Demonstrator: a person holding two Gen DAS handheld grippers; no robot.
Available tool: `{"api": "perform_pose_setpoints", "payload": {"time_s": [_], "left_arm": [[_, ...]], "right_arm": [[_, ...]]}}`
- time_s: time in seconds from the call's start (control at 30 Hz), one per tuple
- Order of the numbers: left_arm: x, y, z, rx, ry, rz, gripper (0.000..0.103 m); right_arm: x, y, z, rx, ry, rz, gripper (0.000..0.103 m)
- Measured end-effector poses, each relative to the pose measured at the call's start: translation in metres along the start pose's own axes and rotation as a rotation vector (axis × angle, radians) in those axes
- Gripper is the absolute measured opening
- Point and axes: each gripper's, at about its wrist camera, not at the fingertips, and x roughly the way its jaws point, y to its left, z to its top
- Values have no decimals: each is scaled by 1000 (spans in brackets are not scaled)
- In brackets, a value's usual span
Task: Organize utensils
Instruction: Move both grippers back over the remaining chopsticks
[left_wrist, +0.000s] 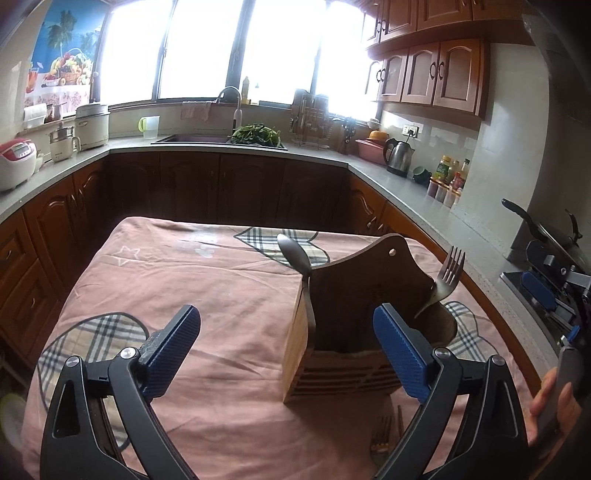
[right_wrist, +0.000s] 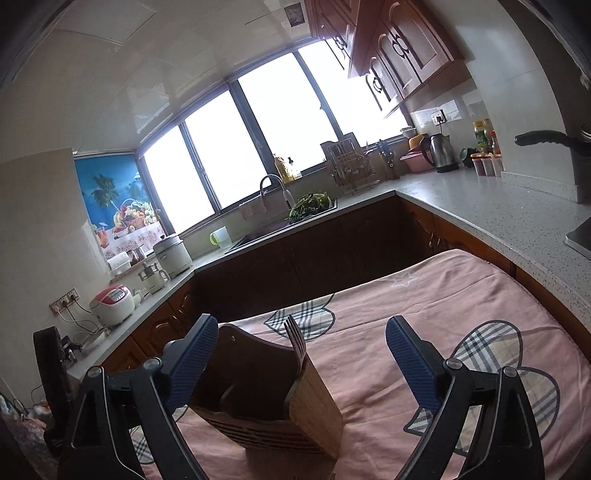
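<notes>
Wooden utensil holder (left_wrist: 354, 332) sits lower centre-right of the left view, on the pink cloth (left_wrist: 221, 295). Spoon (left_wrist: 295, 254) and fork (left_wrist: 448, 277) stand handle-down in opposite ends, so sorted by type (my read). More forks (left_wrist: 384, 432) lie on the cloth below it. Left gripper (left_wrist: 288, 343) and right gripper (right_wrist: 301, 358) are both spread wide, empty.
</notes>
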Motion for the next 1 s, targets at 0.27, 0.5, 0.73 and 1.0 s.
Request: {"api": "perform_pose_setpoints", "payload": {"time_s": [0.27,0.5,0.73,1.0], "left_arm": [[-44,18,-39,-66,56,-7,98],[-75,26,-76,-89,107,-3,98],[-98,27,-101,-94,124,-1,98],[-113,24,-124,-81,149,3,98]], "right_arm": [[-48,3,-21,-17,33,-33,96],[-78,-1,-50,0,111,-43,96],[-106,-4,-70,20,135,-62,96],[-130,0,-92,4,152,-68,96]]}}
